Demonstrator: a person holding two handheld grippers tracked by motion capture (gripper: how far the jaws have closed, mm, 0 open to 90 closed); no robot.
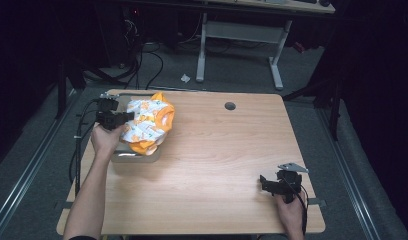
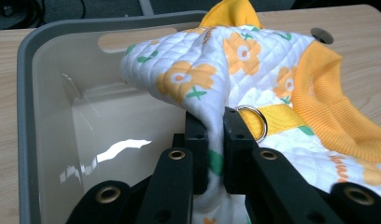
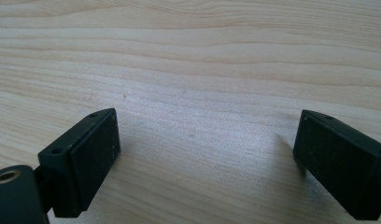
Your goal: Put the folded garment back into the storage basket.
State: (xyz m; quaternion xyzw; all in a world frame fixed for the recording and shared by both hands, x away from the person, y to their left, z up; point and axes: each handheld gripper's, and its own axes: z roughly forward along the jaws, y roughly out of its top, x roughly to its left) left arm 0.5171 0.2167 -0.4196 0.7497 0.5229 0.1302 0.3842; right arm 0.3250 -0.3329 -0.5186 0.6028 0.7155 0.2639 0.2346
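Dark room around a brightly lit table (image 1: 217, 165); glare streaks the bin's (image 2: 48, 93) floor; views sharp.

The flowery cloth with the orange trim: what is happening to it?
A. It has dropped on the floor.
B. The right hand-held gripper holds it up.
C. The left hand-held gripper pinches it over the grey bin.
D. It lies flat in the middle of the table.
C: the left hand-held gripper has its jaws closed on a fold of the flowery cloth, right above the grey bin, while the right hand-held gripper is open over bare table.
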